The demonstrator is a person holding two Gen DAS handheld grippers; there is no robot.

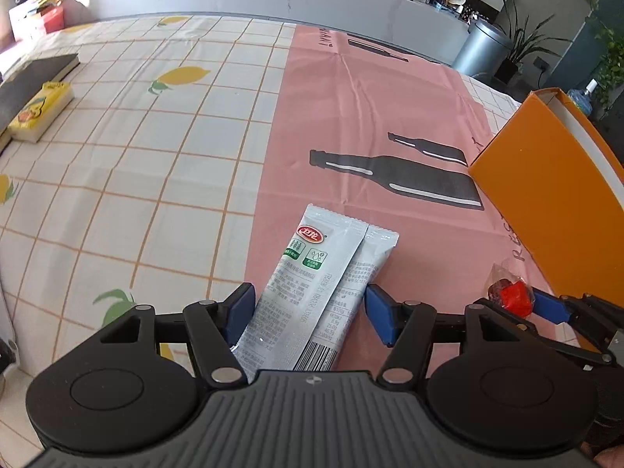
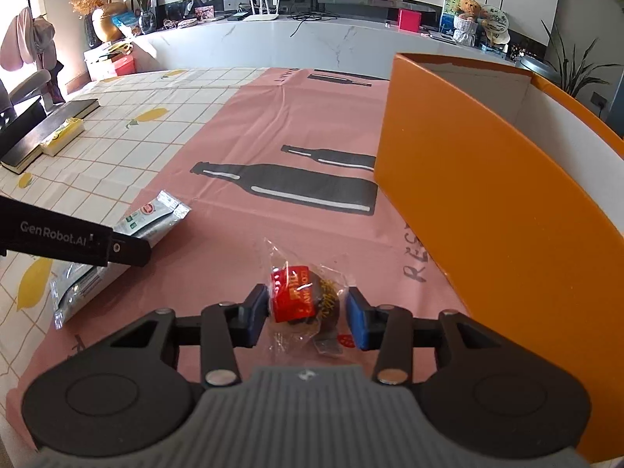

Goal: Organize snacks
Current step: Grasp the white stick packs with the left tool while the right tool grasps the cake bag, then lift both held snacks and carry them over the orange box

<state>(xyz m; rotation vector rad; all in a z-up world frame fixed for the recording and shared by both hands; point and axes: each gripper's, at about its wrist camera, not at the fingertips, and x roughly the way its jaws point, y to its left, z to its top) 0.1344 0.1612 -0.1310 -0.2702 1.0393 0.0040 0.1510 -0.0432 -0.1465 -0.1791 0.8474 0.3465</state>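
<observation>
A long white snack pouch (image 1: 312,292) lies on the pink cloth between the blue pads of my left gripper (image 1: 310,312). The pads stand on either side of it with small gaps, so the gripper is open. The pouch also shows in the right wrist view (image 2: 136,234), partly under the left gripper's black arm (image 2: 74,240). A small clear-wrapped snack with a red label (image 2: 304,300) lies between the pads of my right gripper (image 2: 308,316), which is open around it. That snack also shows at the right of the left wrist view (image 1: 513,296).
An open orange box with a white inside (image 2: 487,202) stands on the cloth just right of the right gripper; it also shows in the left wrist view (image 1: 546,179). A yellow packet (image 1: 41,111) and a dark book (image 1: 27,85) lie far left on the checked tablecloth (image 1: 136,156).
</observation>
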